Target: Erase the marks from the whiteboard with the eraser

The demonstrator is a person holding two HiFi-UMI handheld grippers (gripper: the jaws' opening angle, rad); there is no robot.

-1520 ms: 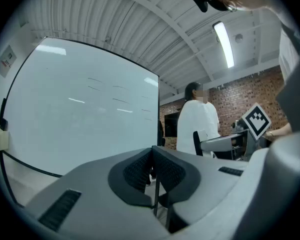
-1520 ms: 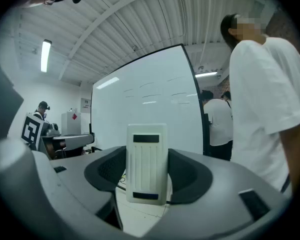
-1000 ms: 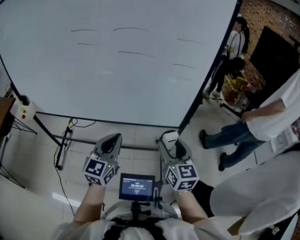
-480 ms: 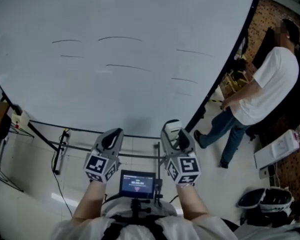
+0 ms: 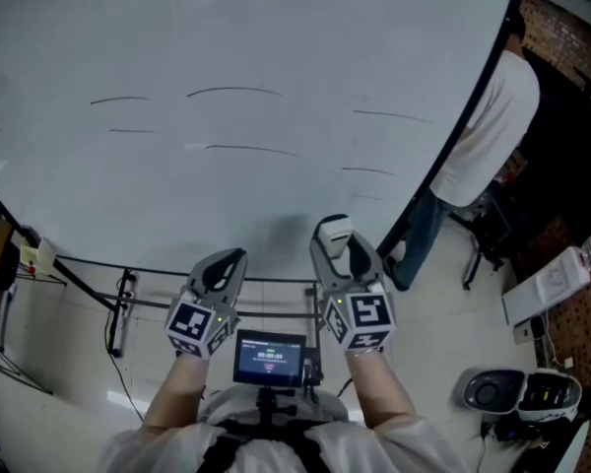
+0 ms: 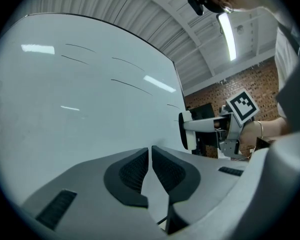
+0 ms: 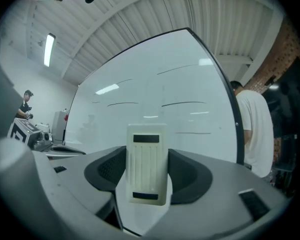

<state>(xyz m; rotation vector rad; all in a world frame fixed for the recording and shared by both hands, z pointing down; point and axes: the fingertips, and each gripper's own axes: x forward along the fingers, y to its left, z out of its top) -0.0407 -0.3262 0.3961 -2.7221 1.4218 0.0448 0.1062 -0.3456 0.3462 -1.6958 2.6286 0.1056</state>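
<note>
A large whiteboard (image 5: 227,47) fills the upper head view and carries several thin dark marks (image 5: 234,92). My right gripper (image 5: 335,241) is shut on a white eraser (image 5: 334,233), held below the board's lower edge. In the right gripper view the eraser (image 7: 147,164) stands upright between the pads, with the marks (image 7: 182,104) beyond it. My left gripper (image 5: 224,264) hangs beside it, shut with nothing between its jaws. The left gripper view shows its pads (image 6: 135,171) nearly touching, the board (image 6: 65,94) ahead and the eraser (image 6: 186,131) at right.
A person in a white shirt (image 5: 488,131) stands at the board's right edge. The board's stand bars (image 5: 128,299) and cables cross the tiled floor below. A white box (image 5: 547,284) and helmets (image 5: 522,392) lie at lower right. A small screen (image 5: 269,358) sits at my chest.
Both grippers have risen slightly toward the board's lower edge. The person at right has walked closer to the board's right edge. The head view has shifted down the board.
</note>
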